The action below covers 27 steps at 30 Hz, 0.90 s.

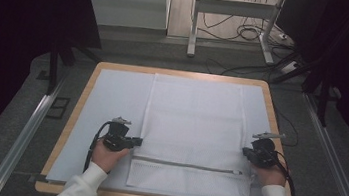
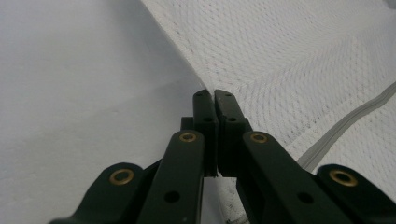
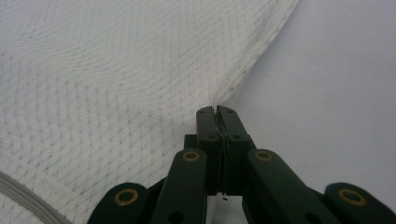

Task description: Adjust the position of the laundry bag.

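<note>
Mesh laundry bag (image 1: 193, 130) lies flat on the pale mat (image 1: 111, 100), zipper (image 1: 189, 166) near us. We see the left gripper (image 1: 138, 141) clenched on its left edge, the right gripper (image 1: 245, 152) clenched on its right edge.

**Mesh bag, flat on the mat**

I see a white mesh laundry bag (image 1: 192, 130) spread flat across the centre of the high view, long axis running up the frame. A grey zipper (image 1: 184, 165) (closed, as far as I can tell) crosses it near the lower edge. Its left and right edges are pinched.
</note>
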Tool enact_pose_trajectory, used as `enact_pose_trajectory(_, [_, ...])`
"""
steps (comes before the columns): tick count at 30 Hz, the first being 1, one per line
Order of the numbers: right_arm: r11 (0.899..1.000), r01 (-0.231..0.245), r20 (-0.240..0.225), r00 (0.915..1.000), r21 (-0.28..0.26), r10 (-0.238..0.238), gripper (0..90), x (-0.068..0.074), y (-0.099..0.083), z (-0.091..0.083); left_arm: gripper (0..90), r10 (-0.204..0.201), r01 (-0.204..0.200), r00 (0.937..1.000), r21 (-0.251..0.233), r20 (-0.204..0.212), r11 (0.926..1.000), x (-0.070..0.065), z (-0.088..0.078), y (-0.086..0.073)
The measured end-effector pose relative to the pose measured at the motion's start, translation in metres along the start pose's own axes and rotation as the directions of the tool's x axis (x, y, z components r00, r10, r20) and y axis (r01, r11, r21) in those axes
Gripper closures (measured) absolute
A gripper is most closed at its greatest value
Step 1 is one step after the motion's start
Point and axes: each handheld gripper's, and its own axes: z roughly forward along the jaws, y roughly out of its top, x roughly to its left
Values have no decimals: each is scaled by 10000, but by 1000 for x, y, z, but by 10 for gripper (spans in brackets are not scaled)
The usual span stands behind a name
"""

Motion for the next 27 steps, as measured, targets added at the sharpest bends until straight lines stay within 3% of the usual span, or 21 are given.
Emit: enact_pose_trajectory(27, [9981, 585, -394, 9975, -170, -592, 874, 47, 17, 16, 891, -420, 415, 9987, -172, -301, 9990, 40, -28, -14])
